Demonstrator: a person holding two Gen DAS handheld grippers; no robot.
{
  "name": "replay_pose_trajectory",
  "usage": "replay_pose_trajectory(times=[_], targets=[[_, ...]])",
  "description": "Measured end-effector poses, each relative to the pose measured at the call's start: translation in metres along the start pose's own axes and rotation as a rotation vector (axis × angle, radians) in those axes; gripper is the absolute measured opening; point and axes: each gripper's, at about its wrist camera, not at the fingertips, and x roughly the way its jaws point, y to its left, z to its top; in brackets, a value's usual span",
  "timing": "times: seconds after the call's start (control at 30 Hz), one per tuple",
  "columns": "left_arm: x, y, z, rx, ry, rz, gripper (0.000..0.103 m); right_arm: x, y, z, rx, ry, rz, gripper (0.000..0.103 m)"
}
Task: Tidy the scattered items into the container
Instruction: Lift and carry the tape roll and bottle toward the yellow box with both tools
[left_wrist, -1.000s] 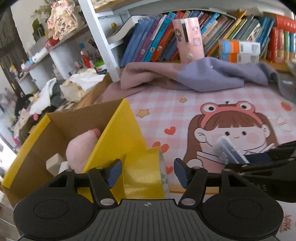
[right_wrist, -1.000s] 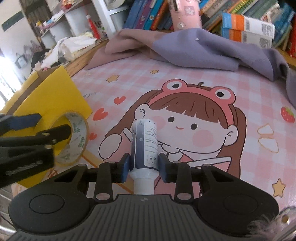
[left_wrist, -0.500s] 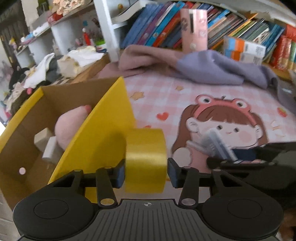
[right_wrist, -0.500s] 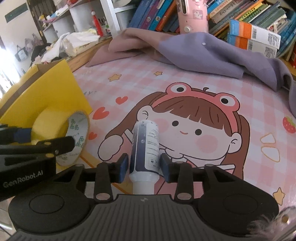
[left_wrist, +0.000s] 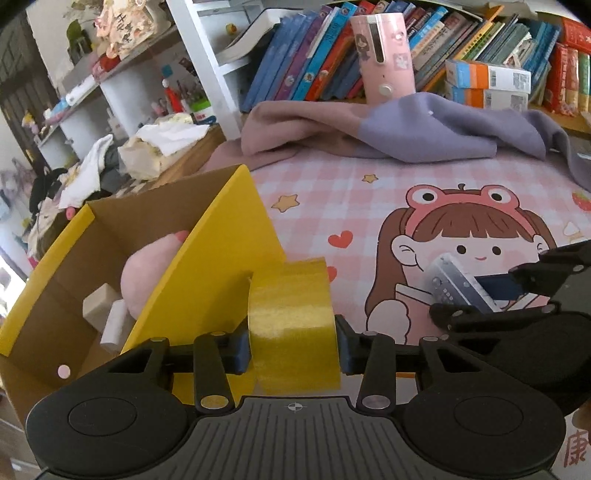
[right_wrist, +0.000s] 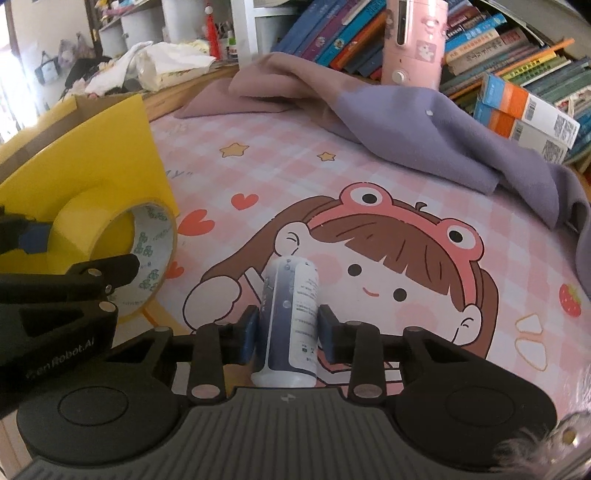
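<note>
Beside the yellow box (left_wrist: 229, 236), my left jaws have just closed onto the tape roll (left_wrist: 293, 325) and my right jaws clamp the bottle (right_wrist: 291, 317), either of which could slip when lifted.

The left gripper (left_wrist: 293, 349) has just been closing, and its pads now press both sides of the yellow tape roll (left_wrist: 293, 325) beside the yellow box (left_wrist: 221, 236). Inside the box lie a pink plush (left_wrist: 147, 273) and white blocks (left_wrist: 98, 308). At right, the right gripper (left_wrist: 480, 295) clasps a small bottle (left_wrist: 452, 280) over the cartoon mat (left_wrist: 406, 192).

Tape roll (left_wrist: 291, 325) right of box (left_wrist: 225, 236); bottle (right_wrist: 291, 317) right of tape; toy (left_wrist: 151, 273) in box.
</note>
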Motion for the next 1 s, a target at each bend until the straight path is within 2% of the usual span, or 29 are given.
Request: replay_pose_trajectory(times=[0.13,0.43,0.77,1.0], targets=[[-0.010,0.004,0.000,-0.005,-0.011,-0.051,0.041,-0.007,0.000,-0.003,-0.001,-0.012,0.007,0.031],[-0.047,-0.005,-0.002,0.094,-0.080,-0.126,0.040,-0.051,-0.015,-0.015,0.082,-0.052,0.029,0.031],[-0.081,-0.006,-0.016,0.176,-0.103,-0.201,0.040,-0.089,-0.016,-0.035,0.151,-0.089,0.020,0.031],[-0.098,0.004,-0.026,0.174,-0.127,-0.246,0.040,-0.109,-0.008,-0.047,0.169,-0.108,-0.009,0.031]])
